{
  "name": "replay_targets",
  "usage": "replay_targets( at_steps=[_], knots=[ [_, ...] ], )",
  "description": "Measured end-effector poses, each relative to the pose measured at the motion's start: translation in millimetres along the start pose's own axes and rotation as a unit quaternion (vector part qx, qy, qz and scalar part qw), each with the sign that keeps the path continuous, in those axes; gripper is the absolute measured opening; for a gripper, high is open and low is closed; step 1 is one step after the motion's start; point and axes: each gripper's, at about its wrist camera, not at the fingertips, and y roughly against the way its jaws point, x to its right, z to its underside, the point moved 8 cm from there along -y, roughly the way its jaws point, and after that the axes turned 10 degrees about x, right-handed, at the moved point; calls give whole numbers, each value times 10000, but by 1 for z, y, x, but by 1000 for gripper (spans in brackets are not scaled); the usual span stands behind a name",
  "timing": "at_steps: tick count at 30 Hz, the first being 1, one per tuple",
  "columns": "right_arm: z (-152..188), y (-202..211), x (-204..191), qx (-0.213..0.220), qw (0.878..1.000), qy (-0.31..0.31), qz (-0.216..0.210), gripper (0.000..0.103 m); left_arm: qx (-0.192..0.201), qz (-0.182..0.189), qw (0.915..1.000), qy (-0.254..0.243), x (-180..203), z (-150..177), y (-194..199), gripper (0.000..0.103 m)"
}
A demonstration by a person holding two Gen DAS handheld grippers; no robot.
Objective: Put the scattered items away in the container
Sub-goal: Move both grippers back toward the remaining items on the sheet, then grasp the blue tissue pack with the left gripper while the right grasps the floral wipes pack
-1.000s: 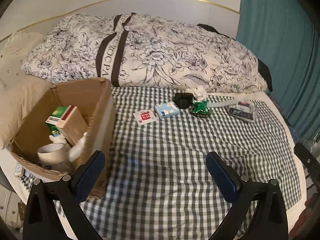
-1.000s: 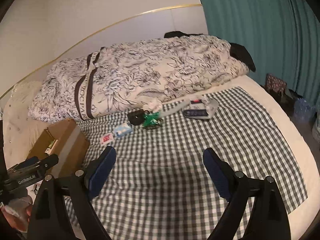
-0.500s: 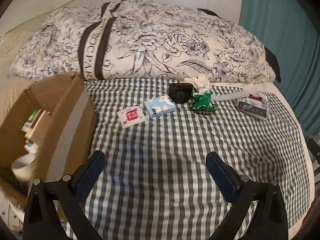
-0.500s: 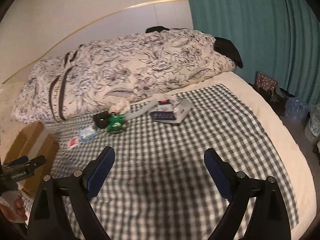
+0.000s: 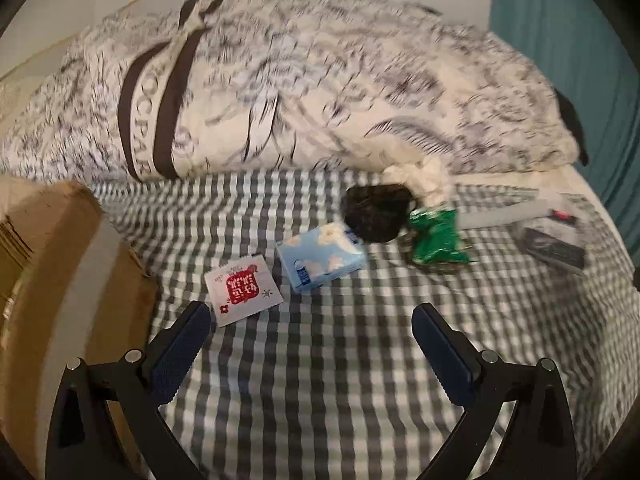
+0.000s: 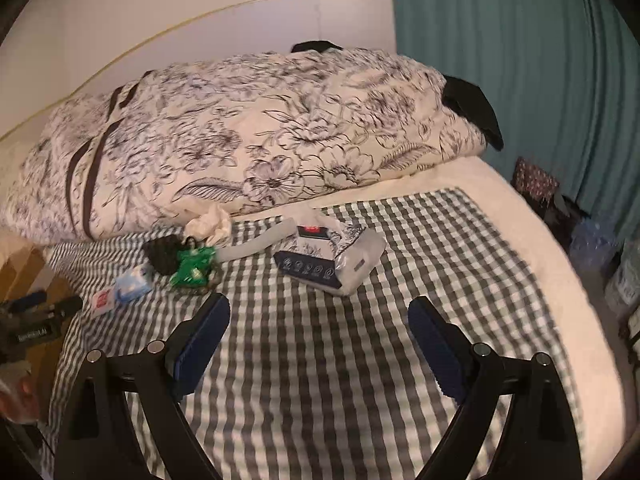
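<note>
Sachet point(image 5: 243, 289) beside left fingers point(image 5: 182, 340)

A home bedroom. A bed point(image 6: 500, 216) carries a floral duvet point(image 6: 280, 132) and checked cloth point(image 6: 320, 360). Teal curtains point(image 6: 520, 60) hang beside it.

Both grippers tilt downward with jaws spread wide and nothing between the blue pads. The left gripper point(image 5: 311, 326) fills the lower frame of its own view; the right gripper point(image 6: 319, 318) does likewise in its own.
</note>
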Motion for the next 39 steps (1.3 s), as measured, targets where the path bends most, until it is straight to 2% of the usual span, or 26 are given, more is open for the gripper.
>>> replay_targets(
  at_steps=[7,10,15,16,18,19,20,23,28,32,34,35,37,39],
  knots=[
    [8,-70,17,-120,9993,-282,221,91,-118,-105,9990,427,-9,22,-42,103],
    [9,-96,24,-62,9978,-466,458,91,-230,-15,9981,567,-12,26,-53,103],
    [9,-136,38,174,9936,-621,926,91,-151,36,9986,511,-15,24,-59,103],
    [15,-144,40,159,9931,-609,988,90,-112,57,9987,496,-16,23,-59,103],
    [36,-163,50,-147,9920,-838,929,76,14,81,9993,370,-15,16,-61,103],
    [32,-157,56,35,9908,-1035,871,68,47,41,9995,305,-15,12,-63,103],
    [32,-153,61,148,9894,-1164,856,50,61,-27,9996,265,-15,8,-67,103],
    [34,-149,72,254,9856,-1536,664,39,-19,19,9993,378,-15,1,-77,103],
    [34,-147,73,288,9846,-1635,556,38,-182,205,9990,367,-7,-4,-91,103],
    [35,-146,73,328,9834,-1719,474,38,-320,329,9972,597,9,-9,-103,103],
    [35,-149,73,333,9832,-1733,460,38,-438,150,9971,608,12,-10,-115,103],
    [34,-149,73,339,9831,-1741,453,38,-560,-53,9968,572,12,-8,-124,103],
    [35,-148,73,353,9827,-1770,426,38,-688,-183,9959,557,13,-6,-134,103],
    [35,-148,74,364,9823,-1792,404,38,-596,-275,9966,492,13,-8,-135,87]
  ],
)
